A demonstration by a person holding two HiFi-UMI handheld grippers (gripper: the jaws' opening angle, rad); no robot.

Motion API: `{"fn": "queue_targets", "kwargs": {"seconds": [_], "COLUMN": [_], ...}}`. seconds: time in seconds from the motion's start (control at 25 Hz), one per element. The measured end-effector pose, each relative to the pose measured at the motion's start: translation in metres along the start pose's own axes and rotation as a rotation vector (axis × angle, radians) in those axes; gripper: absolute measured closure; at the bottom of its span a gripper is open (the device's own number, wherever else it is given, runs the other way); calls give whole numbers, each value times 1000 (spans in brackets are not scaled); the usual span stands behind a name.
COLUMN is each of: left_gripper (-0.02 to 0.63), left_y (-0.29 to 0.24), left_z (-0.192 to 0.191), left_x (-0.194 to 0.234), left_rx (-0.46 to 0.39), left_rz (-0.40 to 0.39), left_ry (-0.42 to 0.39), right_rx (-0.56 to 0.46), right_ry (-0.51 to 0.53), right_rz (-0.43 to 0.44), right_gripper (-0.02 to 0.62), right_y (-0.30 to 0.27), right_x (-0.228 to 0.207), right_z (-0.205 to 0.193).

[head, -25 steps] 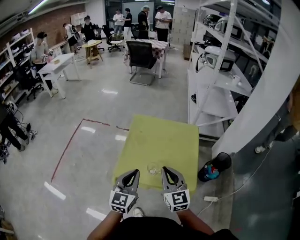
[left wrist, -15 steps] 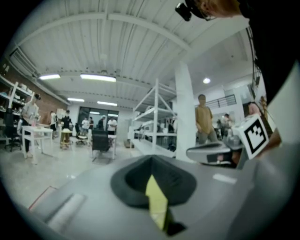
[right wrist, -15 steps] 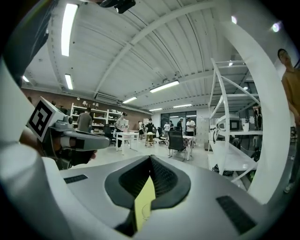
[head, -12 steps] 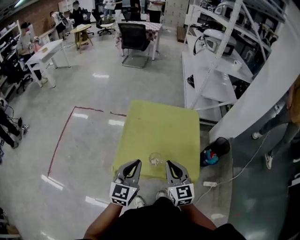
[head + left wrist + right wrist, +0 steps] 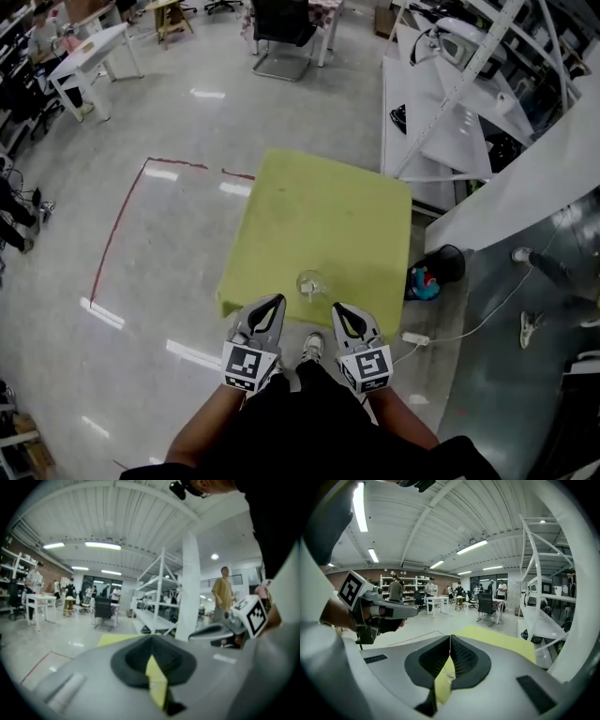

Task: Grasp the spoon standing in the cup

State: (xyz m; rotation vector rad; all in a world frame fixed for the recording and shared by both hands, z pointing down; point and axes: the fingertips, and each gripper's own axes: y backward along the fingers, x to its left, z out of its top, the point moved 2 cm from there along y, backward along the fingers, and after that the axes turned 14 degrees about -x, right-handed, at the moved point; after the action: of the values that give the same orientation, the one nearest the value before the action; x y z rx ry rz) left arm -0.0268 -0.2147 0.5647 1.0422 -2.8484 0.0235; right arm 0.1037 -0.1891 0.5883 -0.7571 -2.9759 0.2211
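Note:
A clear glass cup (image 5: 308, 282) stands near the front edge of the yellow-green table (image 5: 319, 211). The spoon in it is too small to make out. My left gripper (image 5: 273, 302) and right gripper (image 5: 337, 307) hover side by side just short of that edge, with the cup ahead and between them. Both are shut and hold nothing. In the left gripper view the left gripper (image 5: 151, 641) has its tips together over the table (image 5: 115, 639). In the right gripper view the right gripper (image 5: 450, 639) has its pads pressed together, the table (image 5: 499, 639) beyond them.
White shelving racks (image 5: 450, 103) stand to the table's right. A black bin (image 5: 439, 267) sits by its right corner, with a cable and power strip (image 5: 412, 339) on the floor. Red tape (image 5: 117, 234) marks the floor at left. A white desk (image 5: 89, 47) and a chair (image 5: 281, 19) stand farther off.
The head view has tilted further down, so the room's far end has left the picture. Both grippers stay shut, side by side before the table's front edge. The cup has not moved.

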Motion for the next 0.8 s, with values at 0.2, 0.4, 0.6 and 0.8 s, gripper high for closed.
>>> {"fn": "queue_targets", "kwargs": {"seconds": [0.2, 0.4, 0.6, 0.8], "left_gripper": [601, 601, 601, 601], "left_y": [-2, 2, 4, 15], "left_z": [-23, -48, -64, -73], "left_x": [-1, 2, 5, 12], "left_rx": [54, 111, 142, 168], "left_rz": [24, 46, 78, 114], "left_ry": [24, 41, 54, 78], "right_rx": [91, 200, 240, 265], "right_ry": [71, 200, 369, 628], "right_rz": [99, 193, 265, 344], "right_gripper": [588, 484, 471, 471], "right_y": [-8, -19, -30, -40], "right_x": [4, 14, 19, 30], "right_z": [-38, -76, -102, -123]}}
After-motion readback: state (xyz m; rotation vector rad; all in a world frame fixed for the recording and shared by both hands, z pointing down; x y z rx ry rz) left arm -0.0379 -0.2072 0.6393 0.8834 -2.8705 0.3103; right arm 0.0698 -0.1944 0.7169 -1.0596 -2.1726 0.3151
